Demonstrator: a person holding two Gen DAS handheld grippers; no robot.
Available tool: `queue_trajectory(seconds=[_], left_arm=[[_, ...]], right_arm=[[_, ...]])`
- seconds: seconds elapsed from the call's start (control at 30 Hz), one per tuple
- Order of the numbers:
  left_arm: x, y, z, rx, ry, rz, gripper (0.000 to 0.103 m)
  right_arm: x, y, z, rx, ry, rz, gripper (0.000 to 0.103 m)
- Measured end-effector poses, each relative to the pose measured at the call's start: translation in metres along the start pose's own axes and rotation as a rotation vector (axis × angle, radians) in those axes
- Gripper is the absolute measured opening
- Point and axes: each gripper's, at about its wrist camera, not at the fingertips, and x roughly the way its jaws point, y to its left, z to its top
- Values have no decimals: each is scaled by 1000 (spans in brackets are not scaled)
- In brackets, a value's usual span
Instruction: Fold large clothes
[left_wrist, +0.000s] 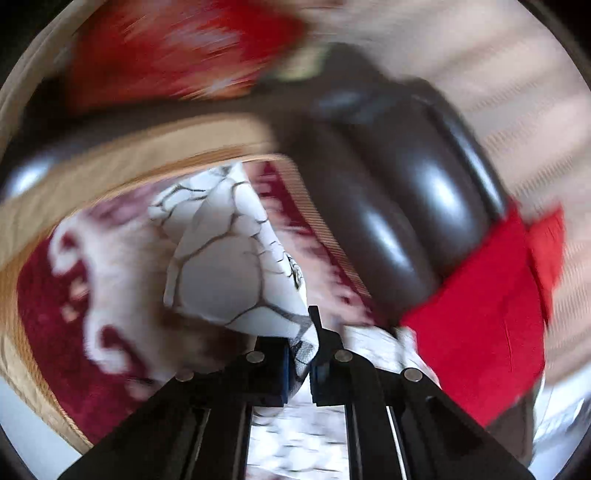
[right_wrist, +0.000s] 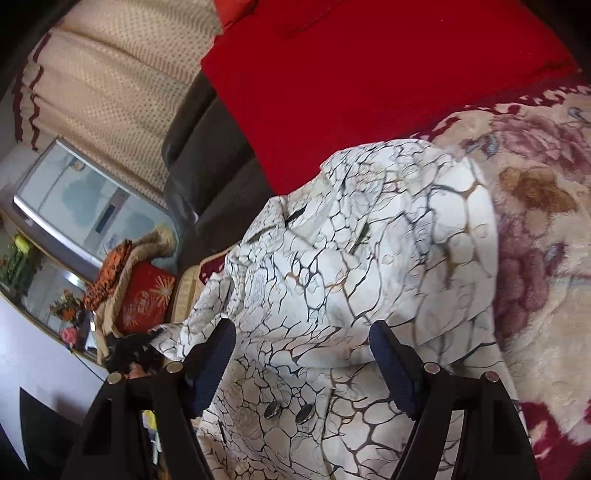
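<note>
The garment is a large white coat with a dark crackle print and metal snap buttons (right_wrist: 288, 410). In the right wrist view it (right_wrist: 351, 258) lies bunched on a floral blanket. My right gripper (right_wrist: 303, 354) is open just above it, its blue-padded fingers (right_wrist: 391, 365) spread wide with nothing between them. In the blurred left wrist view, my left gripper (left_wrist: 301, 354) is shut on a fold of the coat (left_wrist: 229, 266), which hangs lifted in front of it.
A red cloth (right_wrist: 351, 74) covers the bed's head end beside a dark leather headboard (right_wrist: 207, 158). The cream and maroon floral blanket (right_wrist: 535, 229) lies under the coat. A red box (right_wrist: 144, 302), flowers and a mirrored cabinet (right_wrist: 74, 199) stand at the left.
</note>
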Motion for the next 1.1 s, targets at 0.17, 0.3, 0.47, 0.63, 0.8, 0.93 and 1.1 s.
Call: queue_trajectory(seconds=[0.17,0.3,0.47,0.63,0.8,0.93,1.1], left_arm=[[-24,-137,-29,288,18,-121,8],[-31,-245,-90,503,115,-249,8],[-35,-327,-189,801,301,-372,45],[-53,-321,-209,897,238,-398,83],[-23,-276,-171,769,237,-205,83],[25,-220,-155,662,272,14,83],[87,-158,-180,650,383,238,83]], right_arm=[[-22,-13,4,21,-43,20,78],[-48,-24,10,41,-95,26,78],[-80,-36,18,65,-160,18,78],[-101,-48,23,95,-208,3,78],[-85,-45,28,104,-182,5,78],[-60,-23,34,38,-139,-4,78],[0,-17,29,-35,14,-94,76]])
